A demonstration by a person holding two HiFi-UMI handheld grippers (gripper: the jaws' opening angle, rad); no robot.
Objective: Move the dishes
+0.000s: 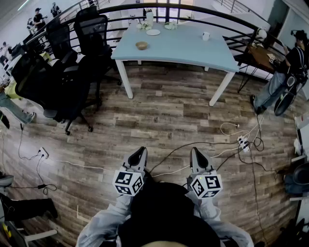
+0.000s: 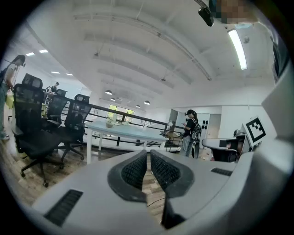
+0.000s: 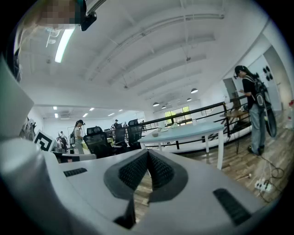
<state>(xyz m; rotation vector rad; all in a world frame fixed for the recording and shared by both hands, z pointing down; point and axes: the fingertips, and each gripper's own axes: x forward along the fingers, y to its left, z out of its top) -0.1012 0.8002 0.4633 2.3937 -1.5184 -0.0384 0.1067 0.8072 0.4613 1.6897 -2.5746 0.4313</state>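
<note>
A: What do we see of the two tools?

B: We see the left gripper (image 1: pixel 140 151) and the right gripper (image 1: pixel 195 152) side by side and apart, close to the body and over the wooden floor (image 1: pixel 169 113). Both point away from us, nearly level, toward the table (image 1: pixel 183 50).

A: How do the fingers stand?

B: In the left gripper view we see the ribbed pads (image 2: pixel 136 169) drawn in to a thin slit, meeting at the tips, with only floor showing beyond. In the right gripper view we see the pads (image 3: pixel 160 169) pressed together likewise. Neither grips anything.

A: Where are the dishes?

B: We find them on the pale blue table, well apart from both grippers. A small brown bowl (image 1: pixel 141 45) sits near the table's left front edge. A white plate (image 1: pixel 153 32) lies just behind the bowl. A white cup (image 1: pixel 206 36) stands towards the right side. Further small pale items sit along the far edge, too small for us to name.

A: What else surrounds the table?

B: We note black office chairs (image 1: pixel 72 77) to its left and a dark railing (image 1: pixel 193 8) behind it. A standing person (image 1: pixel 285 72) is at its right. A power strip (image 1: pixel 243 144) with loose cables lies on the floor near the right gripper.
</note>
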